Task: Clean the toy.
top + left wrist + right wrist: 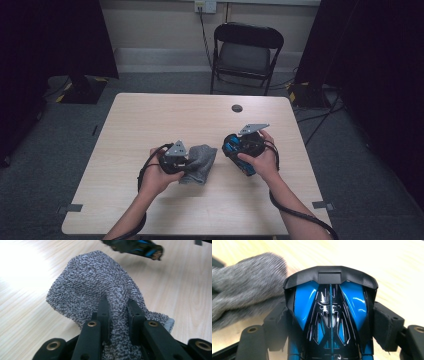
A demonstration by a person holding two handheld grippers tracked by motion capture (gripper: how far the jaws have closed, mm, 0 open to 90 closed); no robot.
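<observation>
cloth: we have a grey terry cloth (200, 162) lying on the table (150, 115), at about 7 o'clock from the table's middle, one end gathered up toward our left hand
left gripper: our left gripper (119, 312) has its jaws pinched tight on a bunched fold of the cloth, so the fabric stands up in a ridge between the black fingers (103, 312); we judge this grip is meant to make a firm wad for wiping
blue object: a glossy blue-and-black moulded thing (330, 315), toy-car-like, sits at 3 o'clock from the cloth, lifted off the table, well apart from it in the high view
right gripper: our right gripper (235, 147) has its jaws spread wide round the blue object's flanks, pads pressing on both sides; we think it is held nose-out toward the cloth so its shiny face can be reached
likely step: we judge we are about to bring cloth and object together to wipe it
beyond the table: a folding chair (246, 52) stands at 12 o'clock
</observation>
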